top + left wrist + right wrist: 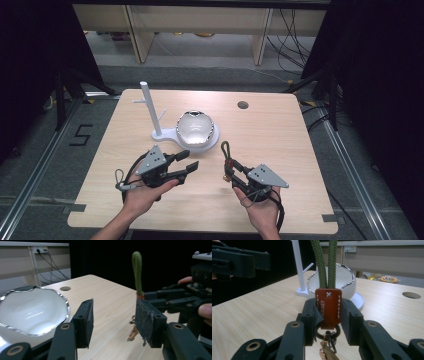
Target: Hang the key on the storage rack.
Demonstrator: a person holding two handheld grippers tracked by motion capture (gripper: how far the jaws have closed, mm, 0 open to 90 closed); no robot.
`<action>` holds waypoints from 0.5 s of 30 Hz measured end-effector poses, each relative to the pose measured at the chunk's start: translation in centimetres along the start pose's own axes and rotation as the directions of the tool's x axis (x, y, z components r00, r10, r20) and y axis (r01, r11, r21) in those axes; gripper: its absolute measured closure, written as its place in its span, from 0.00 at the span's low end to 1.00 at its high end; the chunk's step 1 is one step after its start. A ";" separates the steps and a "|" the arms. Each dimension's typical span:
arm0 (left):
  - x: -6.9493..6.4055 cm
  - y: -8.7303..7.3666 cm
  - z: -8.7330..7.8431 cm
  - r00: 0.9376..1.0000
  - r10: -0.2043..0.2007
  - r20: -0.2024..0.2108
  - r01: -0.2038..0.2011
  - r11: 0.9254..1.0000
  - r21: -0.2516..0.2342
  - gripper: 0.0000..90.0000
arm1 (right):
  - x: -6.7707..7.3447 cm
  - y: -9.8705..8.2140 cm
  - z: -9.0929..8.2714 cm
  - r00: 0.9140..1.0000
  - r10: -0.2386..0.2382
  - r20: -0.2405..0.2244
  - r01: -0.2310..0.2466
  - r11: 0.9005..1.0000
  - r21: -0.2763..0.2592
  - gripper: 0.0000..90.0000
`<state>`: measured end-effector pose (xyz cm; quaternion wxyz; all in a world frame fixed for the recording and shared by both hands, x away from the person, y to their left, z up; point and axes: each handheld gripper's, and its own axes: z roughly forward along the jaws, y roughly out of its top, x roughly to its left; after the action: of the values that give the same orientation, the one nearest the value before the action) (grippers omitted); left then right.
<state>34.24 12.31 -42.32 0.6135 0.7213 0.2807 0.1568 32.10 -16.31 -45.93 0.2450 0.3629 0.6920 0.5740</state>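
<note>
On our worktop (pixel 280 145) beside one bowl (pixel 196 128), our right gripper (pixel 328 315) clamps one keychain (pixel 328 307); our left gripper (pixel 113 320) stands apart, empty.

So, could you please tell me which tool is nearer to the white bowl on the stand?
Left. The left tool sits just in front of the white bowl, its open tips close to the stand's base. The right tool, clamped on the key lanyard, is farther back and to the right.
</note>
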 end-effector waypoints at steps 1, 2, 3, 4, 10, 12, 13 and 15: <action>-0.1 0.1 0.3 1.000 -0.011 0.006 0.011 1.000 -0.005 0.54 | 0.2 0.1 -0.1 1.000 0.009 -0.004 -0.009 1.000 0.024 0.75; -0.2 0.2 0.5 1.000 -0.017 0.011 0.017 1.000 -0.007 0.55 | 0.1 0.1 0.2 1.000 -0.003 -0.008 0.003 1.000 -0.002 0.75; -0.2 0.3 0.7 1.000 -0.024 0.018 0.024 1.000 -0.006 0.55 | 0.2 0.1 0.2 1.000 -0.004 -0.007 0.004 1.000 -0.006 0.75; -0.3 0.4 1.0 0.999 -0.033 0.028 0.033 0.999 -0.006 0.56 | 0.1 0.2 0.1 1.000 -0.025 0.005 0.025 1.000 -0.004 0.75; -1.1 1.1 2.4 0.996 -0.047 0.077 0.047 0.999 0.003 0.61 | 0.4 0.1 0.3 1.000 -0.003 -0.008 0.003 1.000 -0.014 0.75; -1.3 1.1 2.8 0.995 -0.049 0.086 0.050 0.999 -0.010 0.65 | 0.2 0.2 0.3 1.000 -0.020 0.005 0.020 1.000 -0.020 0.75; -1.5 1.0 3.2 0.994 -0.058 0.090 0.060 0.998 -0.018 0.67 | 0.3 0.2 0.2 1.000 -0.008 0.011 0.008 1.000 0.001 0.75; -1.8 0.8 3.6 0.993 -0.066 0.098 0.068 0.998 -0.014 0.69 | 0.3 0.2 0.4 1.000 -0.010 -0.010 0.010 1.000 -0.008 0.75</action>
<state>35.06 8.33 -42.00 0.6376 0.7130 0.2729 0.1030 32.19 -15.80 -45.83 0.2460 0.3554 0.6927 0.5774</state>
